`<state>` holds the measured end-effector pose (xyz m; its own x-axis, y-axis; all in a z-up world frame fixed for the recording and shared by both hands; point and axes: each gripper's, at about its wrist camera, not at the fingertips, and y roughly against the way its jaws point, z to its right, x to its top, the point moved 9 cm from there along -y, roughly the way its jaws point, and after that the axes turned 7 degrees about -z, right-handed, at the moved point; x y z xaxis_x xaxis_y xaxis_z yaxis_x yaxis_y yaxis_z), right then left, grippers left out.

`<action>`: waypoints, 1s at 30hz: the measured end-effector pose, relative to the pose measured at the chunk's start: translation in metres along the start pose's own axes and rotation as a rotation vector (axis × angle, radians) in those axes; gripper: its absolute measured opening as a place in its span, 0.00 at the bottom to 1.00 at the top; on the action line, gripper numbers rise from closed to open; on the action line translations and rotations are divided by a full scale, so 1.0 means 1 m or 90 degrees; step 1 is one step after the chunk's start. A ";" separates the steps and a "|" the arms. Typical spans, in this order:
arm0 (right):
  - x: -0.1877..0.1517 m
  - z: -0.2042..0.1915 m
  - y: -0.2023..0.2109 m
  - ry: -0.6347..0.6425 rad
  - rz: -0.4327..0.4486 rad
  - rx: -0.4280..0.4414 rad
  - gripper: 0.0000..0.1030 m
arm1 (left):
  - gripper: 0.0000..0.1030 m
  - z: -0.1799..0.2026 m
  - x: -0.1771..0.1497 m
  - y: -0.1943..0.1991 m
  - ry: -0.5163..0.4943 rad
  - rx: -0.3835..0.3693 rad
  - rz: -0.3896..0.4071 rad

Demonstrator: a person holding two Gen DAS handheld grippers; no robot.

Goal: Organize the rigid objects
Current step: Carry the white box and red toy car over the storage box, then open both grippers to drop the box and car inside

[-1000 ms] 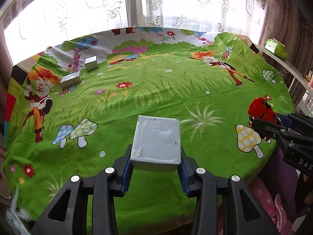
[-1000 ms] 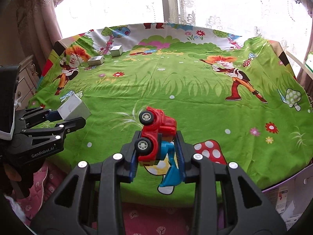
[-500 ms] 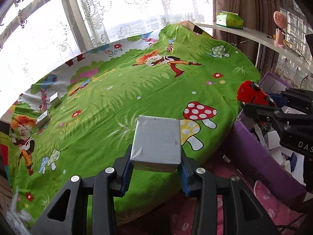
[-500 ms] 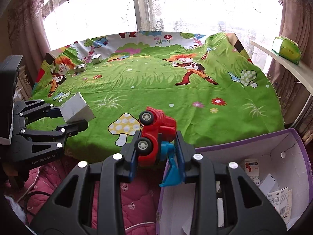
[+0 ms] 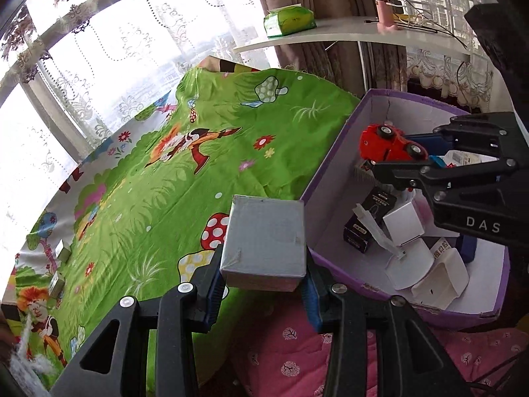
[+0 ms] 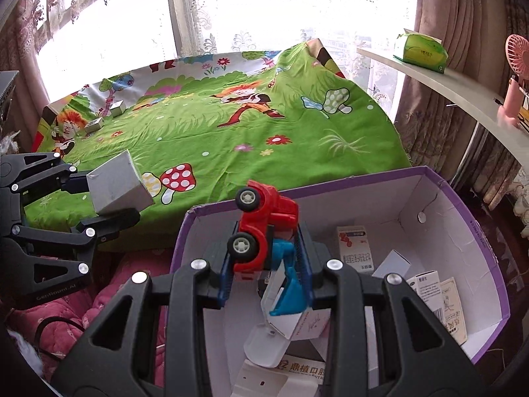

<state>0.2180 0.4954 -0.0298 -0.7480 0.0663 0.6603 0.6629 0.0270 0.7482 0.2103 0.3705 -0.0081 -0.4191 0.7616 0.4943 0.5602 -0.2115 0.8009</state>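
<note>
The left hand-held gripper (image 5: 264,284) grasps a grey box (image 5: 264,241) at the edge of the green cartoon-print worktop (image 5: 165,172). The right hand-held gripper (image 6: 266,274) grasps a red toy car (image 6: 264,228) above a purple carton (image 6: 463,218) holding small packages.

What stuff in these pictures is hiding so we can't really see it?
- Left wrist view: the grey box hides the left gripper pads and its own underside.
- Right wrist view: the red toy truck and right gripper cover part of the purple box floor.
- Right wrist view: the two small boxes far away on the green cloth are too small to read.
</note>
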 end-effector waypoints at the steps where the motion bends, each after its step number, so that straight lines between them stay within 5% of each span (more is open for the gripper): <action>1: -0.003 0.007 0.001 -0.008 -0.001 -0.005 0.36 | 0.40 0.007 0.003 0.000 -0.012 -0.003 0.000; 18: -0.045 0.105 0.011 -0.088 -0.033 -0.123 0.36 | 0.40 0.100 0.038 -0.014 -0.183 -0.015 -0.001; 30: -0.058 0.138 0.019 -0.116 -0.050 -0.164 0.36 | 0.41 0.135 0.049 -0.008 -0.208 -0.066 0.041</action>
<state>0.2779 0.6294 -0.0628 -0.7631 0.2528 0.5947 0.5561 -0.2119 0.8036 0.2818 0.4916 -0.0359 -0.1247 0.8970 0.4240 0.4959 -0.3138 0.8097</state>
